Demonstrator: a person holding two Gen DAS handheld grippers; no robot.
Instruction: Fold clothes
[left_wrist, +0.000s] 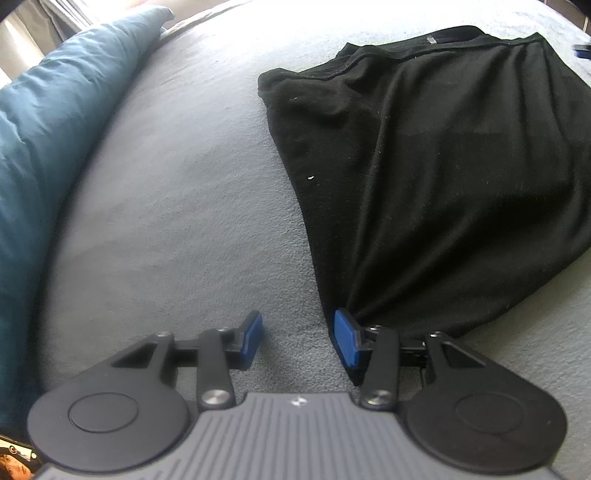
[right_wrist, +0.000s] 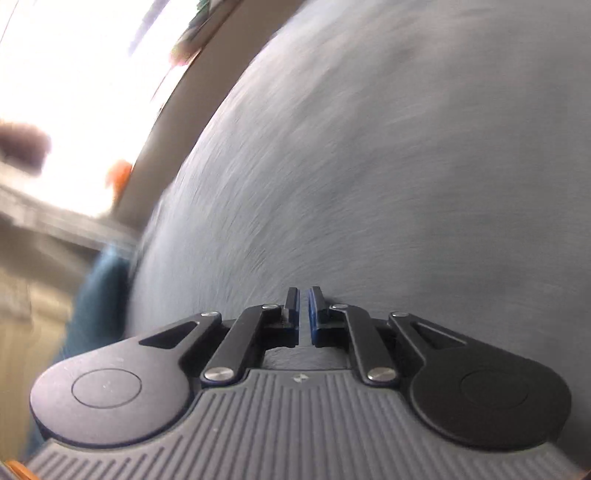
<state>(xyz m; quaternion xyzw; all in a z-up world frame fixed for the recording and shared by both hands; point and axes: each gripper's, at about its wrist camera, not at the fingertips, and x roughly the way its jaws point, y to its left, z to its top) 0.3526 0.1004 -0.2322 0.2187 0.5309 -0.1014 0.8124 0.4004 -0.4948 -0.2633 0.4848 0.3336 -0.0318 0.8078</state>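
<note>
- My left hand-held gripper stands apart; the black garment on the grey bed only brushes one finger's outer side.
- My right hand-held gripper is nearly together, empty.
- Closing now, I'd likely grab nothing.

Wrist views, close above grey bedcover
</note>
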